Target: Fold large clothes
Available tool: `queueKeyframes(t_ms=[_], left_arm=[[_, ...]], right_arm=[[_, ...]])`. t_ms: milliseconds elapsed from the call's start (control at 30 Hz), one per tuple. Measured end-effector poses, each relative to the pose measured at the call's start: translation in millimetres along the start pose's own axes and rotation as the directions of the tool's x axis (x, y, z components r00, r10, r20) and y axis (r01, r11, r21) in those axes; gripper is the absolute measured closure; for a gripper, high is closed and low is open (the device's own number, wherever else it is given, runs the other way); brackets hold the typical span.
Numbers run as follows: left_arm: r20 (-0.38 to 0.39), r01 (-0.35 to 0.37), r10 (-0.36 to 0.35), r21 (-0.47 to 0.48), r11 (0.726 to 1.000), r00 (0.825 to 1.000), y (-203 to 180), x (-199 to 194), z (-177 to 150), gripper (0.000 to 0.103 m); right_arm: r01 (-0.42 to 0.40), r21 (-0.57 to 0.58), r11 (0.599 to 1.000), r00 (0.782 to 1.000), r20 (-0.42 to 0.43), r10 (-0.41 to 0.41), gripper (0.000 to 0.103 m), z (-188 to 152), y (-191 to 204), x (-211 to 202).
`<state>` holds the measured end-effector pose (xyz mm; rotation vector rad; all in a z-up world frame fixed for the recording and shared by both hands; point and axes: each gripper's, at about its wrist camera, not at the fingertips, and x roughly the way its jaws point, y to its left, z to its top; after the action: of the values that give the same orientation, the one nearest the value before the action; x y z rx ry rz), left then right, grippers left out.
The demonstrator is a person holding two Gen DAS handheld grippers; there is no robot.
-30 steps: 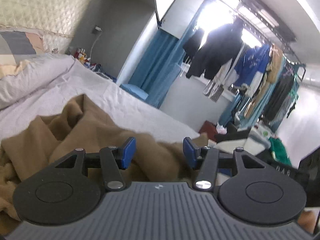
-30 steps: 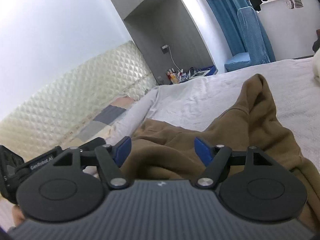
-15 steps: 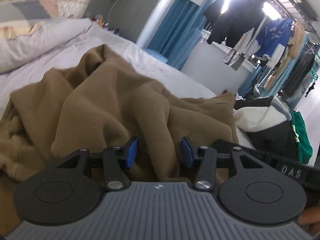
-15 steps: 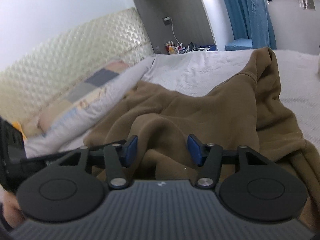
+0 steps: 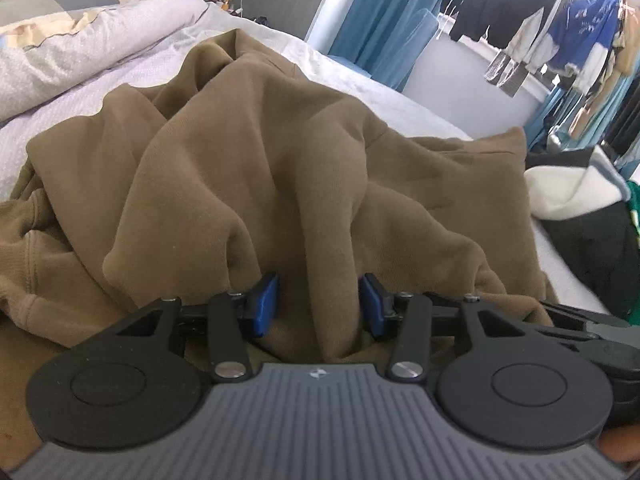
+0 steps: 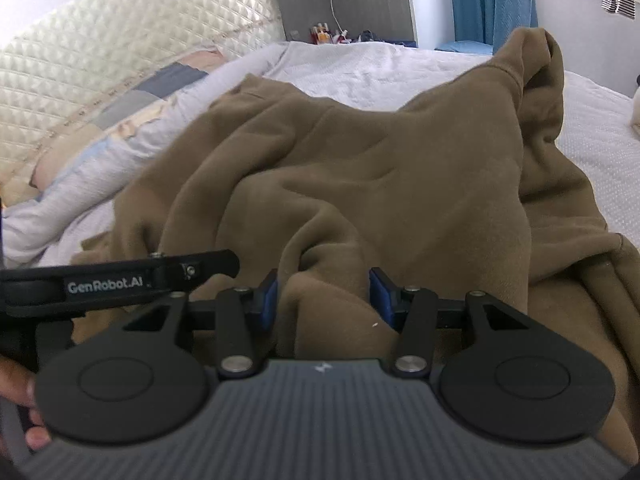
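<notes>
Both hand-held grippers, left [image 5: 318, 304] and right [image 6: 322, 300], have been closing around ridges of the crumpled brown fleece garment [image 5: 248, 168], directly ahead on the bed [image 6: 380, 68]; whether they grip yet, I cannot tell.

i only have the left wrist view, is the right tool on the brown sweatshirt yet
observer: Yes. The right tool has a bunched fold of the brown sweatshirt between its jaws, which have just been closing. I cannot confirm a firm pinch.
operator: is the left hand in shot anywhere
observer: Yes, fingers of the left hand show at the lower left edge of the right wrist view.
</notes>
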<state>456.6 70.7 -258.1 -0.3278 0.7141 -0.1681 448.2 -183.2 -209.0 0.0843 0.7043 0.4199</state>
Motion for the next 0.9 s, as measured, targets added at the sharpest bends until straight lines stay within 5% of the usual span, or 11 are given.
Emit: queueKeyframes(t_ms=[267, 367, 600, 733, 900], left_arm=[[0.038, 0.011, -0.01, -0.016, 1.0, 0.999, -2, -12, 0, 0.051], [0.052, 0.023, -0.021, -0.035, 0.999, 0.998, -2, -34, -1, 0.05], [0.055, 0.018, -0.015, -0.048, 0.999, 0.998, 6, -103, -18, 0.044], [-0.032, -0.099, 0.096, -0.115, 0.988, 0.995, 22, -126, -23, 0.044], [-0.174, -0.124, 0.086, -0.225, 0.966, 0.981, 57, -148, -22, 0.044]], right_arm=[[-0.011, 0.029, 1.0, 1.0, 0.025, 0.011, 0.049, 1, -3, -3], [-0.05, 0.104, 0.993, 0.997, 0.069, 0.043, 0.047, 1, -6, -21], [-0.062, 0.074, 0.995, 0.993, 0.109, 0.054, 0.046, 1, 0, -83], [-0.091, 0.096, 0.991, 0.994, 0.063, 0.085, 0.047, 6, -11, -116], [-0.037, 0.051, 0.998, 0.998, -0.041, 0.039, 0.047, 7, -29, -154]])
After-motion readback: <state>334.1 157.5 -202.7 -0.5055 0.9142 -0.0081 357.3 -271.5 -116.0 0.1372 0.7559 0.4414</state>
